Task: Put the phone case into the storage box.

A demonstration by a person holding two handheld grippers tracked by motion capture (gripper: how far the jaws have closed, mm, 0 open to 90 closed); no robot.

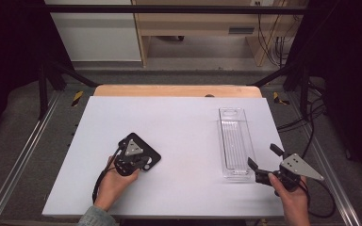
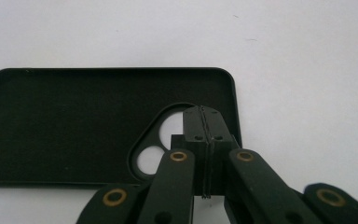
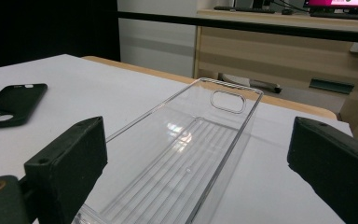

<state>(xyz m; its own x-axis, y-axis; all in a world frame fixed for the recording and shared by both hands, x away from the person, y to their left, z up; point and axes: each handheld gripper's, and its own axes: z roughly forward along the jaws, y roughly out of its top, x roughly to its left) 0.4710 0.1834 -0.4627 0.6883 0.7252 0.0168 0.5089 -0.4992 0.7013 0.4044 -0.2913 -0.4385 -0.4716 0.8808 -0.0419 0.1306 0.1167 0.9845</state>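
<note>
A black phone case (image 1: 150, 156) (image 2: 74, 121) lies flat on the white table top (image 1: 179, 122), inner side up. My left gripper (image 1: 140, 162) (image 2: 204, 114) is shut, pads pressed together, its tips over the edge of the case's camera cutout. A clear plastic tray (image 1: 234, 141) (image 3: 254, 100) lies lengthwise at the right and holds nothing. My right gripper (image 1: 264, 156) (image 3: 200, 144) is open, its jaws spread wide on either side of the tray's near end without touching it. The case (image 3: 16, 102) also shows far left in the right gripper view.
The white top ends in a wooden edge (image 1: 176, 90) at the back. Metal rails (image 1: 23, 150) run along both sides of the table. Wooden furniture (image 1: 207, 23) and cables (image 1: 273, 42) stand beyond the table.
</note>
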